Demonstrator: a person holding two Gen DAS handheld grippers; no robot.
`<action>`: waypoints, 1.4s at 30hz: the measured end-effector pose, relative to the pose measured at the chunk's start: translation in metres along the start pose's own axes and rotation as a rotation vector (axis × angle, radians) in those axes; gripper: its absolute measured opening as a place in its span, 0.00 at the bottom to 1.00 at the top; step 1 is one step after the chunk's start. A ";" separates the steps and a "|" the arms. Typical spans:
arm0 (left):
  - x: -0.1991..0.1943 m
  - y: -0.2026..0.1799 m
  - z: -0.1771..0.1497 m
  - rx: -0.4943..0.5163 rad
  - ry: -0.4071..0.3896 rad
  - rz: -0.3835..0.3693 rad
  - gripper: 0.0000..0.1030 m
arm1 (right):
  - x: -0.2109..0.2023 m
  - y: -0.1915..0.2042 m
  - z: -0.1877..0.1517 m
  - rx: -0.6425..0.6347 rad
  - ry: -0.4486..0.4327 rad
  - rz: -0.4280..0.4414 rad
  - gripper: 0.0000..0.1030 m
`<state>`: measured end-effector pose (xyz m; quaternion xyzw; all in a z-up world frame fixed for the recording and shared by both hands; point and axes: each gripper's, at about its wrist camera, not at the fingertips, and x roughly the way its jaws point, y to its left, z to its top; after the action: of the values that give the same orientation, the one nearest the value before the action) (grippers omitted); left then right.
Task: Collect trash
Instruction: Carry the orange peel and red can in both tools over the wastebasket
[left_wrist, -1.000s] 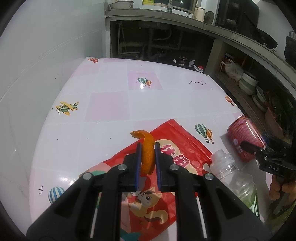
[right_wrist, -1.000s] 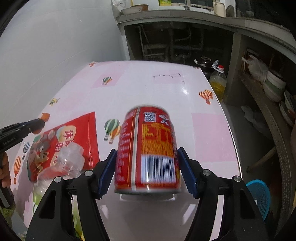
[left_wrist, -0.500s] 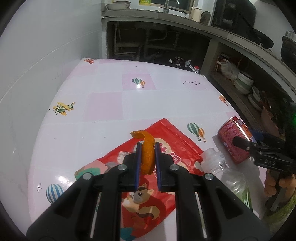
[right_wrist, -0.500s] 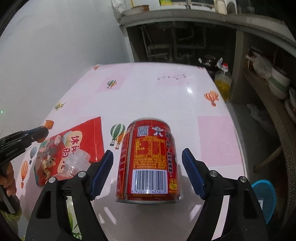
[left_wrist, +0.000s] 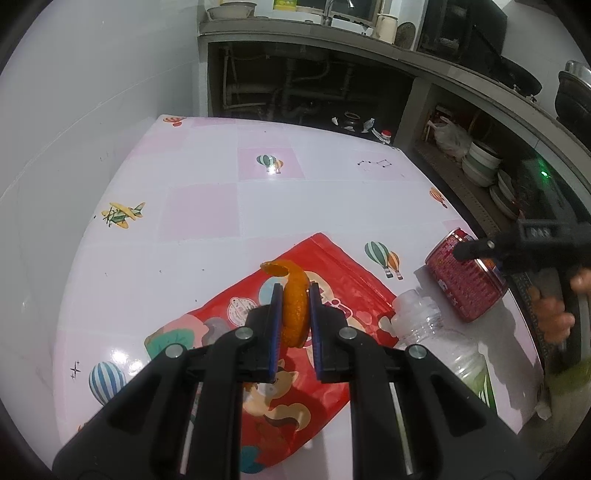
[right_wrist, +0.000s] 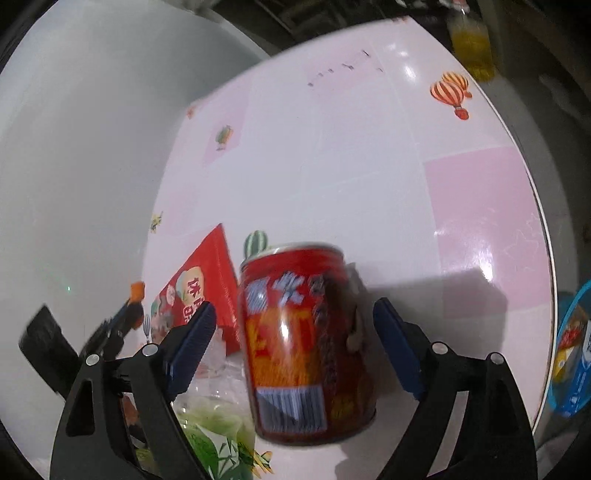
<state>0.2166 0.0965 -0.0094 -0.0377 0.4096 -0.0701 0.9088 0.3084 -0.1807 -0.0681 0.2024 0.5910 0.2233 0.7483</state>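
My left gripper (left_wrist: 294, 291) is shut on a curled orange peel (left_wrist: 295, 314), held above a red snack bag (left_wrist: 343, 291) that lies flat on the pink-and-white table (left_wrist: 207, 214). A red drink can (right_wrist: 306, 339) rests on the table near its right edge. My right gripper (right_wrist: 293, 314) straddles the can, its jaws opening, with a gap on each side and neither pad touching. In the left wrist view the can (left_wrist: 465, 273) sits behind that gripper (left_wrist: 476, 251). A clear plastic bottle (left_wrist: 443, 343) with a green label lies beside the bag.
A blue basket (right_wrist: 576, 354) holding wrappers stands below the table's right edge. A yellow oil bottle (right_wrist: 472, 48) stands on the floor beyond the far corner. A white wall runs along the left. Shelves with stacked bowls (left_wrist: 480, 162) line the right.
The right jaws, which gripped the can a second ago, have spread wide and let it go. The right view has rolled and shifted. The left gripper keeps the peel, almost still.
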 end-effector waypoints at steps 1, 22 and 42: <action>0.000 0.000 0.000 -0.001 0.000 0.001 0.12 | 0.004 0.001 0.004 -0.007 0.018 -0.018 0.82; 0.002 -0.002 0.001 0.008 -0.006 -0.017 0.12 | -0.032 0.060 -0.059 -0.368 -0.243 -0.226 0.63; -0.029 -0.177 0.068 0.317 -0.020 -0.377 0.12 | -0.183 -0.032 -0.147 -0.061 -0.677 -0.245 0.63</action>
<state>0.2315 -0.0725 0.0794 0.0291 0.3702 -0.3014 0.8782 0.1316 -0.3058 0.0268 0.1700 0.3226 0.0697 0.9285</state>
